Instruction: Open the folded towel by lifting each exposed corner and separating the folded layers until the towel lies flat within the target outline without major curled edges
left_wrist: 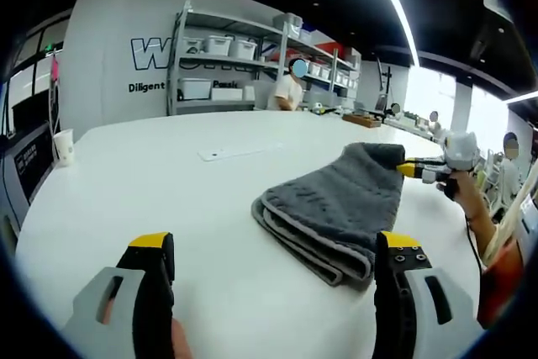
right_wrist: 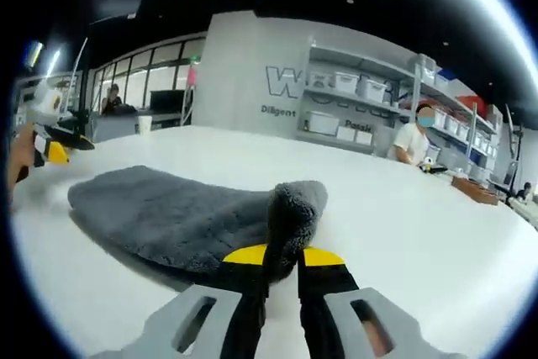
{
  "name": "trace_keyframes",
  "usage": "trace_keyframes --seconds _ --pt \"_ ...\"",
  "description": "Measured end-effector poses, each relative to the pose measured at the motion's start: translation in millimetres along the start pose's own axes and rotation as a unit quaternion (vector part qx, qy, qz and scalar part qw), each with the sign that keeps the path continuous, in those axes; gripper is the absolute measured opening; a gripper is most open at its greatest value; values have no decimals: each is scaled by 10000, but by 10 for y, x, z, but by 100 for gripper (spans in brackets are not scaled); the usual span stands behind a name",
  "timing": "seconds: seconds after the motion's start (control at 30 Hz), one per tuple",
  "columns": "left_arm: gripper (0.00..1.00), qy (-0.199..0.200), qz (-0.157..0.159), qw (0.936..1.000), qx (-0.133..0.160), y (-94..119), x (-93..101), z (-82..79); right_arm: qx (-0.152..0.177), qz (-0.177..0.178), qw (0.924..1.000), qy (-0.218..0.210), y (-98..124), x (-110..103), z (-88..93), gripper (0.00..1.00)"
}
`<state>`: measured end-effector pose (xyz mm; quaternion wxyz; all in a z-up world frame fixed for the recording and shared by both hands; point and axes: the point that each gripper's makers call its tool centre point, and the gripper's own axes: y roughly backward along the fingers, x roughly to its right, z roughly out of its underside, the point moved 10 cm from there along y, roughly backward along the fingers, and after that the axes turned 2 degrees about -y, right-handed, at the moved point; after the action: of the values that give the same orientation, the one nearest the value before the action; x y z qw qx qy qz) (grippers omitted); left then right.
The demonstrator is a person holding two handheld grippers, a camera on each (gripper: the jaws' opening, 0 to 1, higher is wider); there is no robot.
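A grey folded towel lies on the white table, its stacked layers facing me in the left gripper view. My left gripper stands open just short of the near folded edge, jaws wide apart with nothing between them. My right gripper comes in from the right at the towel's far corner. In the right gripper view the right gripper is shut on a raised corner of the towel, which stands up between the yellow tips. The left gripper appears beyond the towel at the left.
A paper cup stands at the table's left edge and a flat white card lies mid-table. Shelves with bins line the back wall. A person sits behind the far side. A wooden box rests at the back right.
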<state>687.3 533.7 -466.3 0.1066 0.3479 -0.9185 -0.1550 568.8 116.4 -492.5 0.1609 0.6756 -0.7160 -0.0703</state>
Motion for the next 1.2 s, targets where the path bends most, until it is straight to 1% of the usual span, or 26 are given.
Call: trace_keyframes --seconds 0.03,0.1,0.2,0.3,0.33,0.43,0.6,0.63,0.73,0.9,0.97,1.03,1.07,1.13,1.2 --pt "98 1 -1 10000 -1 -1 0 0 -110 15 9999 61 -13 1 21 9" --pt "98 0 -5 10000 -7 -3 8 5 -208 -14 9998 17 -24 8 45 10" --pt "98 -1 -3 10000 -5 -4 15 8 -324 -30 9995 59 -24 5 75 11" --pt "98 -7 0 10000 -2 -4 19 7 -358 12 9992 155 -22 11 86 15" --pt "98 -8 -1 10000 -1 -4 16 5 -381 53 9988 308 -25 19 91 19" --pt "98 -5 0 10000 -4 -4 16 7 -450 333 9974 461 -11 64 95 36" --pt "98 0 -2 10000 -17 -8 18 14 -442 539 9972 259 25 169 94 55" --pt "98 -4 -4 10000 -24 -8 17 16 -443 592 9970 243 31 182 93 61" --pt "98 4 -3 10000 -23 -5 13 17 -451 771 9957 254 50 222 85 72" --pt "98 -1 -2 10000 -11 6 12 14 -475 780 9954 282 69 253 51 81" --pt "98 -1 -7 10000 -11 9 12 15 -593 698 9950 404 97 261 20 85" --pt "98 -1 -13 10000 -15 10 10 17 -626 678 9948 437 117 256 3 86" --pt "98 0 -16 10000 -14 12 9 17 -683 627 9942 547 138 244 -15 88" --pt "98 4 -14 10000 -10 13 9 16 -764 588 9933 632 158 228 -34 92" --pt "98 5 -6 10000 -2 15 4 10 -865 477 9915 850 193 183 -91 99"
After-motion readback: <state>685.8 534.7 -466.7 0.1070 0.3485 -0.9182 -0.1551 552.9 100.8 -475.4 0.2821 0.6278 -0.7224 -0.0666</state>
